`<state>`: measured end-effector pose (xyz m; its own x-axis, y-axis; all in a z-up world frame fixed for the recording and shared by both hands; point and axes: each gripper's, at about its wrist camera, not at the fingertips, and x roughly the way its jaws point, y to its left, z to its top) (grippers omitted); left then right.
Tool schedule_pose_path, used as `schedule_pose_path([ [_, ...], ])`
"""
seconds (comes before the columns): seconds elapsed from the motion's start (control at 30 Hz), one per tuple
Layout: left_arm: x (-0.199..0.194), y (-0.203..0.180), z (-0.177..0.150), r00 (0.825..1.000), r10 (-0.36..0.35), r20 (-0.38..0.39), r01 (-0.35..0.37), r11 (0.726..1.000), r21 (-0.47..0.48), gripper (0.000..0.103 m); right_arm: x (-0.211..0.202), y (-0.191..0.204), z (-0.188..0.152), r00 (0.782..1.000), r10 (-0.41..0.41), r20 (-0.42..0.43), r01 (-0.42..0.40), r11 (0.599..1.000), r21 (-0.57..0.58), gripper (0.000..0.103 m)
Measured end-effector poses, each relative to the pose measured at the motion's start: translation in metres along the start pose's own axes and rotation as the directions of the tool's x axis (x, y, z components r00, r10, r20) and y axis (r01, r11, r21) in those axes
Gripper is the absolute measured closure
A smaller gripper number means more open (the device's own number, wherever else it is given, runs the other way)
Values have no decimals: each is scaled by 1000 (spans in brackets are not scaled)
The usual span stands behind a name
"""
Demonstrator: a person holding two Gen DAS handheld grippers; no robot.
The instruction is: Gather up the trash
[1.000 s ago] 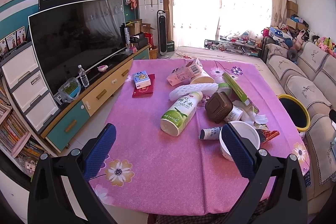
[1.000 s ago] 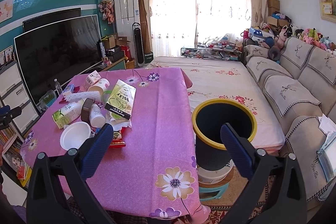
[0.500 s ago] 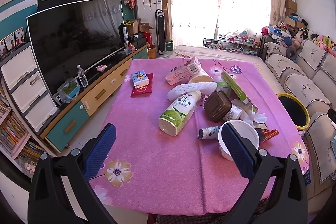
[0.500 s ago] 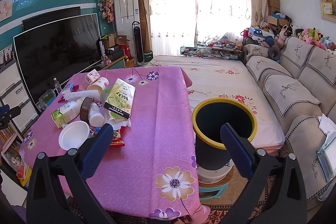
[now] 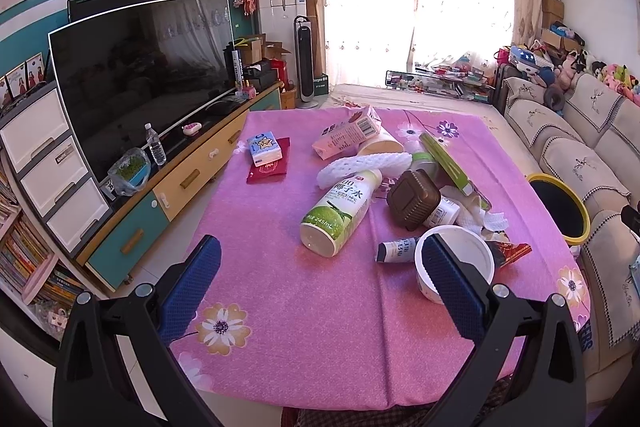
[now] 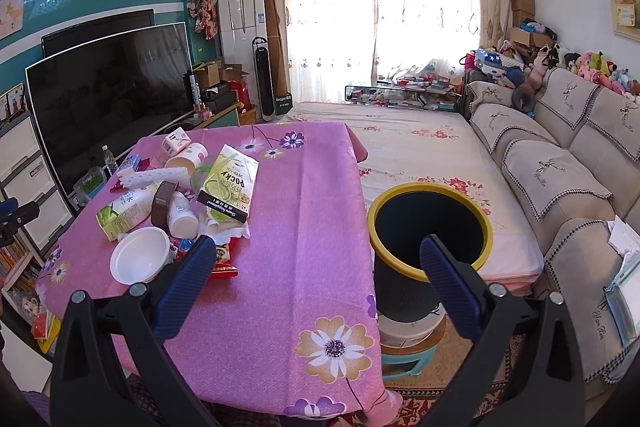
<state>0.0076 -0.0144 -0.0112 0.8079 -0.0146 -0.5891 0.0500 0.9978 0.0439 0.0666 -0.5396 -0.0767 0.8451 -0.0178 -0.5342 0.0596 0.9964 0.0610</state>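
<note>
Trash lies in a pile on the pink flowered tablecloth (image 5: 280, 287): a green coconut-water bottle (image 5: 340, 211) on its side, a brown plastic tub (image 5: 412, 199), a white bowl (image 5: 456, 263), a white foam net (image 5: 364, 165), a pink carton (image 5: 346, 135) and a green Pocky box (image 6: 230, 183). The dark bin with a yellow rim (image 6: 430, 223) stands right of the table. My left gripper (image 5: 320, 283) is open and empty above the table's near edge. My right gripper (image 6: 316, 283) is open and empty, between the table's right edge and the bin.
A TV (image 5: 140, 75) on a low cabinet (image 5: 160, 203) runs along the left. A sofa (image 6: 560, 187) lines the right wall. A flowered mat (image 6: 420, 151) covers the floor beyond the bin. A tissue pack (image 5: 264, 147) lies on a red envelope at the table's left.
Both views have shifted only slightly; the left gripper has edged a little closer to the pile. Both grippers stay open and nothing on the table has moved.
</note>
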Motion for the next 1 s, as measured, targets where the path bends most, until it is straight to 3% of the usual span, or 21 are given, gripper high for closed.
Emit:
schedule_pose_path([
  [1.0, 24, 1, -4, 999, -1, -47, 1, 1000, 1, 4, 20, 5, -3, 999, -3, -52, 1, 1000, -23, 6],
])
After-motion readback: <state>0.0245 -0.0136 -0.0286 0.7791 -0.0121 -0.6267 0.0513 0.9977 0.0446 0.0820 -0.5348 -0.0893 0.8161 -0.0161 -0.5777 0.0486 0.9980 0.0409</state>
